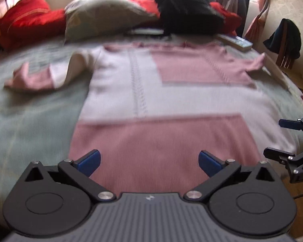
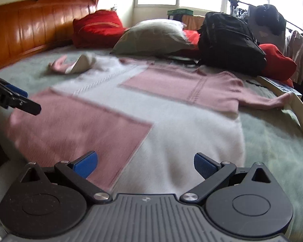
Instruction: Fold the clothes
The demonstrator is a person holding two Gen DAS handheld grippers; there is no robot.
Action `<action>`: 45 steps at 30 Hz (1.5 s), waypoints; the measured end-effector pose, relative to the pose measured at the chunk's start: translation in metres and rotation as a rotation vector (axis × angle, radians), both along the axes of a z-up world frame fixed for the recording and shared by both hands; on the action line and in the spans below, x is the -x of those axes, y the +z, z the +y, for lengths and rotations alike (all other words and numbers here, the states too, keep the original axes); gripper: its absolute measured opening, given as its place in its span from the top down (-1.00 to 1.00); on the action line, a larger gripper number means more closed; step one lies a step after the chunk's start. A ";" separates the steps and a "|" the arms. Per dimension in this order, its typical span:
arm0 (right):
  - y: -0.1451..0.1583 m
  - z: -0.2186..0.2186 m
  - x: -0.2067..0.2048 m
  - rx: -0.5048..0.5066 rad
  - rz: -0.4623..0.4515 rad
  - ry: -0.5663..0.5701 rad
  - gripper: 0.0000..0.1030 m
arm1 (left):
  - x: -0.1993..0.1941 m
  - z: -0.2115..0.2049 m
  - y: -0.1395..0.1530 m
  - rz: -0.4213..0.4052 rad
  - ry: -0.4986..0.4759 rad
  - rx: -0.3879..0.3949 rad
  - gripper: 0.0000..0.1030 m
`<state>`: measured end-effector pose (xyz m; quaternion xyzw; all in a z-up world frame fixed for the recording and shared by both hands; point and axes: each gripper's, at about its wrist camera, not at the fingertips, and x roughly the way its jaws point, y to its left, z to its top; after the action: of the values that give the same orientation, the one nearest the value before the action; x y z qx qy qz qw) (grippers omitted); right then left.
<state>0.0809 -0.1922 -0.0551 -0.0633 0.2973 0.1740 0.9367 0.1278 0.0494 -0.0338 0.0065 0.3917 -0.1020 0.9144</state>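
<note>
A pink and white block-patterned sweater [image 1: 161,92] lies flat on the bed, hem toward me, sleeves spread to both sides. In the right wrist view the same sweater [image 2: 131,104] stretches away from the hem. My left gripper [image 1: 149,162] is open just above the pink hem, nothing between its blue pads. My right gripper [image 2: 145,164] is open over the hem where pink meets white. The right gripper [image 1: 280,139] also shows open at the right edge of the left wrist view. The left gripper's finger [image 2: 20,100] pokes in at the left of the right wrist view.
A pale green bedspread [image 1: 30,111] covers the bed. At the head lie red cushions [image 1: 28,20], a grey pillow [image 1: 105,16] and a black backpack [image 2: 230,40]. A book [image 1: 238,42] lies by the right sleeve. A wooden headboard [image 2: 26,30] runs along the left.
</note>
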 end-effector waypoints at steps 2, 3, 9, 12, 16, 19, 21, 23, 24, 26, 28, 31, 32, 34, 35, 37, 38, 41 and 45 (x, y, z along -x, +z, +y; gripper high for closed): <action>0.010 -0.005 -0.021 -0.023 0.007 -0.010 -1.00 | -0.017 -0.006 0.007 -0.029 -0.028 0.008 -0.99; 0.015 -0.007 -0.032 -0.028 0.010 -0.015 -1.00 | -0.025 -0.009 0.010 -0.040 -0.039 0.010 -0.99; 0.039 -0.007 -0.115 -0.005 0.031 -0.053 -1.00 | -0.074 -0.021 0.006 -0.056 -0.071 0.002 -0.99; 0.046 -0.004 -0.168 0.004 0.070 -0.077 -1.00 | -0.096 -0.017 0.000 -0.049 -0.056 0.016 -0.99; 0.052 0.000 -0.250 -0.027 0.159 -0.117 -1.00 | -0.123 -0.005 -0.013 -0.010 -0.055 0.039 -0.99; 0.050 0.011 -0.312 -0.031 0.208 -0.165 -1.00 | -0.140 0.007 -0.024 0.033 -0.072 0.073 -0.99; 0.044 0.024 -0.351 -0.009 0.246 -0.175 -1.00 | -0.147 0.015 -0.035 0.068 -0.087 0.112 -0.99; 0.034 0.040 -0.388 0.028 0.292 -0.181 -1.00 | -0.151 0.021 -0.046 0.093 -0.103 0.146 -0.99; 0.028 0.048 -0.404 0.044 0.316 -0.184 -1.00 | -0.149 0.023 -0.050 0.078 -0.112 0.151 -0.99; 0.013 0.060 -0.431 0.076 0.381 -0.197 -1.00 | -0.145 0.024 -0.053 0.051 -0.130 0.149 -0.99; -0.008 0.070 -0.457 0.107 0.477 -0.236 -1.00 | -0.142 0.024 -0.055 0.031 -0.140 0.145 -0.99; -0.026 0.078 -0.478 0.114 0.477 -0.304 -1.00 | -0.138 0.024 -0.057 0.006 -0.149 0.142 -0.99; -0.027 0.080 -0.482 0.105 0.452 -0.313 -1.00 | -0.138 0.024 -0.057 0.001 -0.151 0.145 -0.99; -0.029 0.082 -0.491 0.079 0.396 -0.315 -1.00 | -0.138 0.026 -0.058 -0.005 -0.152 0.154 -0.99; -0.028 0.081 -0.493 0.070 0.378 -0.309 -1.00 | -0.138 0.027 -0.058 -0.006 -0.151 0.159 -0.99; -0.027 0.078 -0.494 0.059 0.358 -0.284 -1.00 | -0.138 0.028 -0.058 -0.007 -0.150 0.167 -0.99; -0.026 0.077 -0.494 0.053 0.348 -0.272 -1.00 | -0.138 0.028 -0.058 -0.009 -0.152 0.165 -0.99; -0.010 0.071 -0.481 0.023 0.335 -0.250 -1.00 | -0.137 0.026 -0.059 -0.015 -0.154 0.153 -0.99; -0.012 0.071 -0.469 0.039 0.375 -0.236 -1.00 | -0.136 0.024 -0.060 -0.025 -0.160 0.140 -0.99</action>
<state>0.5499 -0.1214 -0.0673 -0.0126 0.4749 0.0664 0.8775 0.2637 0.0739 -0.0935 -0.0250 0.3704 -0.2018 0.9064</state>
